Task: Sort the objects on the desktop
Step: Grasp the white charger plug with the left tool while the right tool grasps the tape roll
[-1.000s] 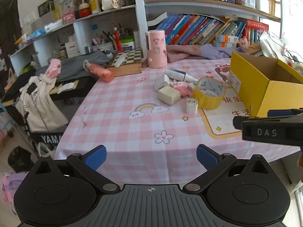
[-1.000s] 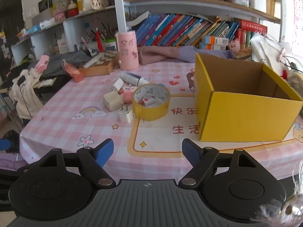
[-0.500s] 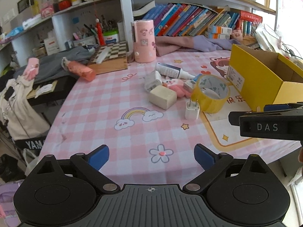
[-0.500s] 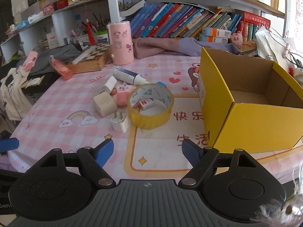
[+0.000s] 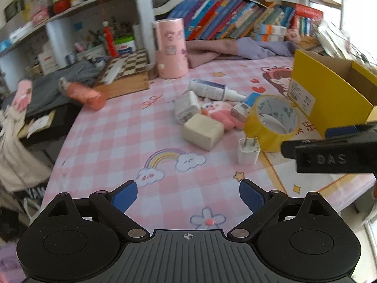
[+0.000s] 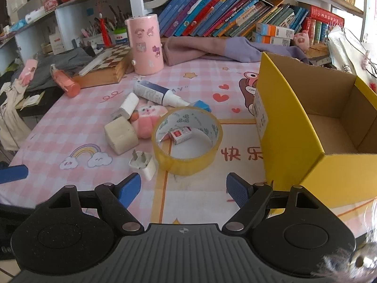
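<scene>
Right wrist | tongs (image 6: 183,189) spread, hovering | tape roll (image 6: 187,139) near box (image 6: 294,127)

"DAS" on right gripper (image 5: 329,159); "快乐" on tablecloth (image 6: 240,153).

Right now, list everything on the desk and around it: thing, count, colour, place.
tape roll: 1, yellow, table centre, left of the box
small carton: 1, red and white, inside the tape roll
cardboard box: 1, yellow, open, right side
plug adapter: 1, white, near side of the tape roll
block: 1, cream, left of the tape roll
plush toy: 1, pink, between block and tape roll
spray bottle: 1, white and dark blue, lying behind the plush toy
cylinder holder: 1, pink, upright at the back
chessboard box: 1, wooden, back left
books: many, mixed colours, shelf
left gripper: fingers open, empty
right gripper: fingers open, empty
</scene>
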A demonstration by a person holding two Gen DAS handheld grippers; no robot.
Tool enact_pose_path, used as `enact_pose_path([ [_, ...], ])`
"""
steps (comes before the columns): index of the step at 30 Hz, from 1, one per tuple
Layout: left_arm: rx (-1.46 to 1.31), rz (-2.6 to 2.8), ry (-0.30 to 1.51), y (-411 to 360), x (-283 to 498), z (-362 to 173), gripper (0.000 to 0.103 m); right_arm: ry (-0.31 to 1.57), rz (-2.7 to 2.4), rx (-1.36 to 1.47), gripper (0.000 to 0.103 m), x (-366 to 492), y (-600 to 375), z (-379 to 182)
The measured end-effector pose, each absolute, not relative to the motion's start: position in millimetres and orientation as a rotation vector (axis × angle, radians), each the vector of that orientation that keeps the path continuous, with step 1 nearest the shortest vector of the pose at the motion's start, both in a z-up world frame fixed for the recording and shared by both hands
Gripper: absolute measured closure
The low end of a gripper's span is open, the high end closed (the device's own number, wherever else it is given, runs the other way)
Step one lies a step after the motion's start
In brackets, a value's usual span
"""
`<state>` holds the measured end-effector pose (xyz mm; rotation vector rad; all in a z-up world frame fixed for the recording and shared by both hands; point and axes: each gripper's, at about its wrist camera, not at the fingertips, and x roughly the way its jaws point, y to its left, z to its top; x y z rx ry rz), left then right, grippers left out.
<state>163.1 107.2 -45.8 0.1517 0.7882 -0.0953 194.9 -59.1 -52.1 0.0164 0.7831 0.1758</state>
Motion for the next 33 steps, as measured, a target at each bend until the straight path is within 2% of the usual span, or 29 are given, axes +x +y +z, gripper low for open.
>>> enact_pose_path([
  [10, 0.19, -0.199, 0.798, 93, 190, -53, 0.009, 0.84, 0.138, 0.036, 0.016, 233, -56, -62],
  [19, 0.172, -0.294, 0.799, 85, 202, -62, 0.021, 0.859, 0.111, 0.037, 0.009, 263, -50, -66],
  [26, 0.156, -0.343, 0.81, 70, 219, -74, 0.043, 0.908, 0.129, 0.082, 0.008, 287, -58, -68],
  [33, 0.19, -0.37, 0.807, 56, 234, -84, 0.054, 0.918, 0.141, 0.072, 0.008, 297, -61, -66],
])
